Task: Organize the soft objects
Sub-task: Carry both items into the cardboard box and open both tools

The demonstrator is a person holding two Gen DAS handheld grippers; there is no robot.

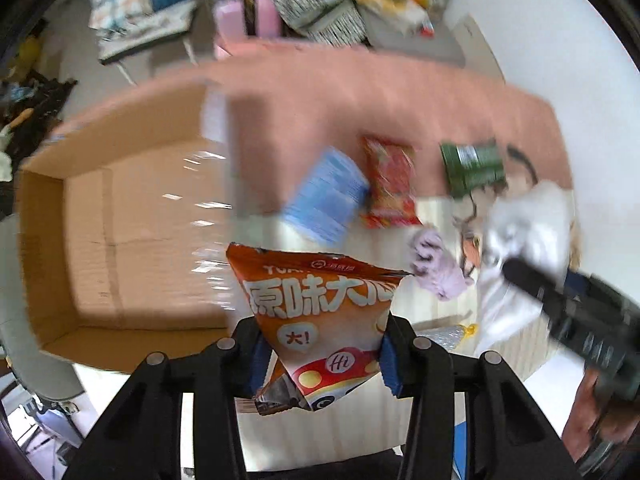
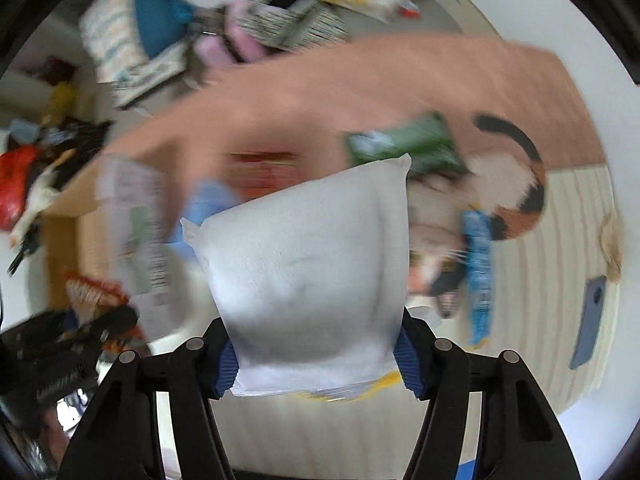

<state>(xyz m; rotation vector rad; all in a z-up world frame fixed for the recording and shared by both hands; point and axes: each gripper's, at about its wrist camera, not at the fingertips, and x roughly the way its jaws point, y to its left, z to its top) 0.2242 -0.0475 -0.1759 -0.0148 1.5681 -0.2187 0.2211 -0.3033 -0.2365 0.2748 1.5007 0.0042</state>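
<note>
My left gripper point(image 1: 322, 354) is shut on an orange snack bag point(image 1: 320, 312) and holds it above the bed, just right of an open cardboard box point(image 1: 132, 240). My right gripper point(image 2: 316, 364) is shut on a white soft pouch point(image 2: 308, 268), lifted above the bed; it also shows in the left wrist view point(image 1: 524, 232). A blue packet point(image 1: 326, 196), a red packet point(image 1: 390, 184), a green packet point(image 1: 472, 166) and a lilac soft thing point(image 1: 438, 268) lie on the bed.
A pink blanket point(image 1: 400, 96) covers the far part of the bed. A cat-print cushion point(image 2: 508, 184) and a long blue packet point(image 2: 478, 272) lie at the right. Clutter point(image 1: 320, 8) is piled beyond the bed. A phone point(image 2: 588, 316) lies far right.
</note>
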